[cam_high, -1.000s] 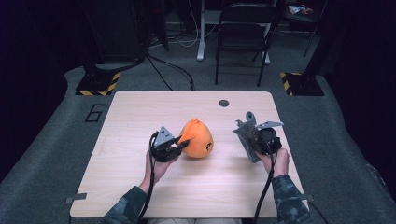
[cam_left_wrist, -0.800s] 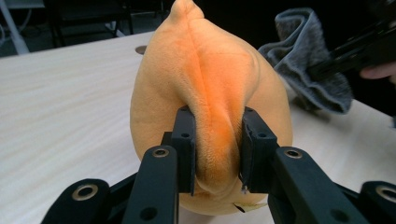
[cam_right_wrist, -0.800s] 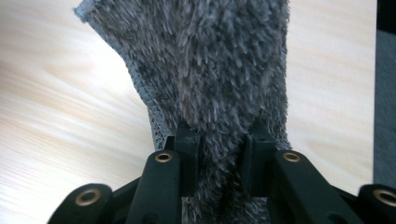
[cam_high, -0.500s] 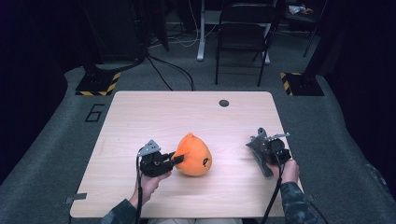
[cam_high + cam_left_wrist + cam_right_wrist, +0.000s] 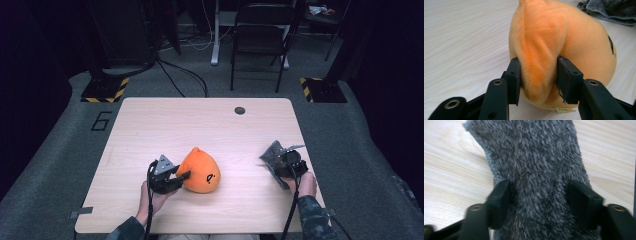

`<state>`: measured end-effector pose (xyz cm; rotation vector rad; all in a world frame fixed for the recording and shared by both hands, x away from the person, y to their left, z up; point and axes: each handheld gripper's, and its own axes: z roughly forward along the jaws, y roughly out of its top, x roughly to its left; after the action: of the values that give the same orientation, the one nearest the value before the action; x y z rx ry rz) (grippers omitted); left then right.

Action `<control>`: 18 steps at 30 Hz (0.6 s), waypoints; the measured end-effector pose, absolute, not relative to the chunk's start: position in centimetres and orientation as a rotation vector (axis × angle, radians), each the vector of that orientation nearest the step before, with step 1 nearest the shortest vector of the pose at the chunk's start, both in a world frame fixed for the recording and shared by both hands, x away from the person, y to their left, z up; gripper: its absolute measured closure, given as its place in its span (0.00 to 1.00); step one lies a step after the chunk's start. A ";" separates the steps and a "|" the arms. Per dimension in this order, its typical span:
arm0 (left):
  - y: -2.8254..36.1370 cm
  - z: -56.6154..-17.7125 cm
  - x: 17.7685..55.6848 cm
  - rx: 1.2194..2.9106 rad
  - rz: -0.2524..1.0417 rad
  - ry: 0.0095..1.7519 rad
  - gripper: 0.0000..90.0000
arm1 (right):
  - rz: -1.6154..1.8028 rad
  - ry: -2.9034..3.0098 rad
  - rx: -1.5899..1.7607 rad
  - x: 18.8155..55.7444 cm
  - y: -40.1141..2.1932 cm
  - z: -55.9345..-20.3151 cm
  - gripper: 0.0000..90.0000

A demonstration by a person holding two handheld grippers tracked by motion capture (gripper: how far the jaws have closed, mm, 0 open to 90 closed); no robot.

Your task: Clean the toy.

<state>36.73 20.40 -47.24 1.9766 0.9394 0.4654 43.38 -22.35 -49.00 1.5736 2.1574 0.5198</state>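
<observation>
An orange plush toy (image 5: 200, 171) with a small black mark rests on the wooden table (image 5: 150, 125) near its front edge. My left gripper (image 5: 184, 176) comes at it from the left. In the left gripper view the pads still dent a fold of the plush (image 5: 564, 37) between them, though the jaws of the left gripper (image 5: 539, 65) have just been opening. A grey fuzzy cloth (image 5: 272, 155) lies on the table at the right. My right gripper (image 5: 539, 190) straddles the cloth (image 5: 531, 152); its jaws have just been opening and stand wide beside the pile.
A small black round cap (image 5: 240, 110) sits in the table's far edge. Beyond the table stand a black chair (image 5: 260, 35) and two yellow-and-black striped bases (image 5: 105, 92). Cables run over the grey floor.
Both hands have come down and toward the near edge. The plush has been lowered onto the table. The right gripper has sunk with the cloth to the tabletop.
</observation>
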 end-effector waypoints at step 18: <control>21.9 -46.6 37.6 1.988 0.659 0.960 0.27 | 0.788 2.062 1.538 38.9 -24.3 -46.7 0.10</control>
<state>37.57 21.94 -46.57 1.9884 0.9596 0.6586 38.94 -24.33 -46.69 1.5384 2.0621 0.7879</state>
